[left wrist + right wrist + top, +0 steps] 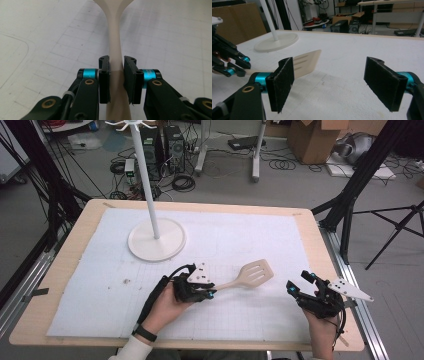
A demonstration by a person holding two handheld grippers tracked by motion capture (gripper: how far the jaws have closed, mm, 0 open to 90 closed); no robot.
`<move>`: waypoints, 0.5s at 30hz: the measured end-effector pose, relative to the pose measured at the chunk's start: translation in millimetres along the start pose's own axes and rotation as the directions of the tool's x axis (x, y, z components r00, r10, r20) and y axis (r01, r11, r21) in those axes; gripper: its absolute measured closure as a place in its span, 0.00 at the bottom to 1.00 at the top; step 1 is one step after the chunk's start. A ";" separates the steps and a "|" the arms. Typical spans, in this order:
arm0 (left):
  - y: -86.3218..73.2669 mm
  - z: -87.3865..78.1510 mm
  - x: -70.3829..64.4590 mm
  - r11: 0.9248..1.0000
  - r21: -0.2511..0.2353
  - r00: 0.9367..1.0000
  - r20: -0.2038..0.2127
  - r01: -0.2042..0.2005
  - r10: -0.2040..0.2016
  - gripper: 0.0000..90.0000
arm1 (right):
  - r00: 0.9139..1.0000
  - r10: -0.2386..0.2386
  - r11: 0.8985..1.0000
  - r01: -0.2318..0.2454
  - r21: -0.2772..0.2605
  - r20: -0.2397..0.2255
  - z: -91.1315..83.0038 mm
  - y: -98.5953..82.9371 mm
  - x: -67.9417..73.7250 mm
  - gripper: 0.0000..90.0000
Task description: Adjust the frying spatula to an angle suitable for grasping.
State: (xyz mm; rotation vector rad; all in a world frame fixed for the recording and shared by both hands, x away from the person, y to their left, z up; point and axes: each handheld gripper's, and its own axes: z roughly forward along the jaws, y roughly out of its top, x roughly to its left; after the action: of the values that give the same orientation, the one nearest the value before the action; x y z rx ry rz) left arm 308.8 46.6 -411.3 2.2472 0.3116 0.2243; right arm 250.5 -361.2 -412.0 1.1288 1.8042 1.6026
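Your left claw [212, 293] is clamped on the handle of the slotted spatula [252, 274], jaws pressed to both sides of the shaft in the left gripper view, so the grab looks done. The spatula sits near the middle of the surface [70, 265], head pointing right and slightly far; can't tell if it's lifted clear of the white mat [100, 285] or resting on it. Your right claw [298, 283] is at the near right, jaws wide apart, holding nothing, aimed toward the spatula head [308, 62] but well apart from it. The white hook stand [156, 237] is on the far left of the mat, hooks at the top. My guess: what's left is hanging the spatula there, so lift, carry far-left and hook the handle end. None of that is started yet.
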 end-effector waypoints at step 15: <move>-30.7 -4.5 25.8 0.989 -0.007 0.969 0.202 -0.147 0.146 0.84 | 1.000 -0.010 1.000 0.010 0.024 -0.007 6.2 -1.5 2.1 0.26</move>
State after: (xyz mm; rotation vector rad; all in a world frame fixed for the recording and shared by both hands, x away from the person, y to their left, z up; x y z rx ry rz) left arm 327.6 76.6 -430.6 2.2807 0.0379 0.0707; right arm 253.8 -355.9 -414.3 1.1251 1.8355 1.5848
